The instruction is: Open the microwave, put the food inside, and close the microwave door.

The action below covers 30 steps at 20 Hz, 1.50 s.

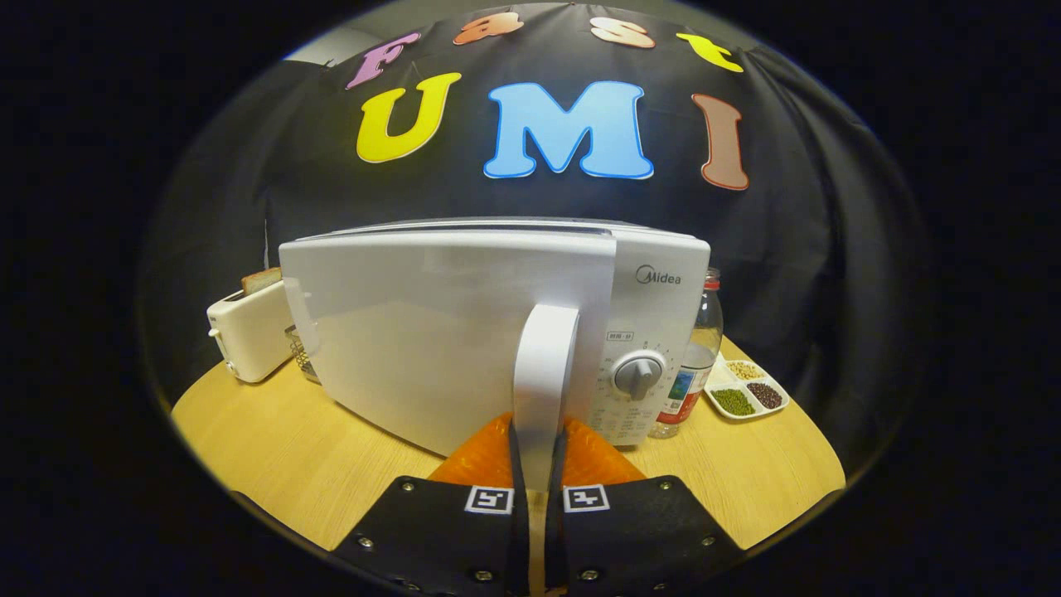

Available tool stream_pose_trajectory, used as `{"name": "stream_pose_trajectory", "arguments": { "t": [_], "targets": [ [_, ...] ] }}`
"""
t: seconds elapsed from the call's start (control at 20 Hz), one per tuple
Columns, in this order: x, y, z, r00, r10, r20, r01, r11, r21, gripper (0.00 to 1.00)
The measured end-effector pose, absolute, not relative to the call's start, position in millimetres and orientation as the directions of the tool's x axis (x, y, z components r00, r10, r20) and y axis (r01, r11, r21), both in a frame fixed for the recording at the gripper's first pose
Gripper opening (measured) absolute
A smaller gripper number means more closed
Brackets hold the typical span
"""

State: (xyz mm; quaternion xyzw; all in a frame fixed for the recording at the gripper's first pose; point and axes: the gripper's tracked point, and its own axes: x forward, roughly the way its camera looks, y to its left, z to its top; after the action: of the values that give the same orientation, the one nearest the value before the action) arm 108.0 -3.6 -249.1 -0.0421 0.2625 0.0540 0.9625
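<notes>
Gripper view | gripper (537, 464) jaws closed narrow on upright door handle (545, 373) | handle's long axis vertical, between jaws | microwave (497, 332) door ajar, hinge left

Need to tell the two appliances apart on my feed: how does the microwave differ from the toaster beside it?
The microwave is far larger than the toaster. The microwave's door handle sits clamped between the gripper fingers, while the toaster stands untouched beyond it. The toaster has bread sticking out on top; the microwave's top is bare. Both are pale and sit on the wooden table.
</notes>
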Motion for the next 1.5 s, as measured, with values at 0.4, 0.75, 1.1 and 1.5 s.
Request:
{"name": "stream_pose_trajectory", "arguments": {
  "t": [0.4,0.75,1.1,1.5],
  "targets": [
    [43,30,-242,0.828,0.106,-0.550,-0.134,0.991,-0.011,0.14],
    [-9,68,-236,0.811,0.119,-0.573,-0.152,0.988,-0.010,0.18],
    [-49,112,-232,0.796,0.155,-0.585,-0.179,0.984,0.017,0.18],
    [-91,174,-235,0.764,0.224,-0.606,-0.241,0.969,0.054,0.18]
  ]
}}
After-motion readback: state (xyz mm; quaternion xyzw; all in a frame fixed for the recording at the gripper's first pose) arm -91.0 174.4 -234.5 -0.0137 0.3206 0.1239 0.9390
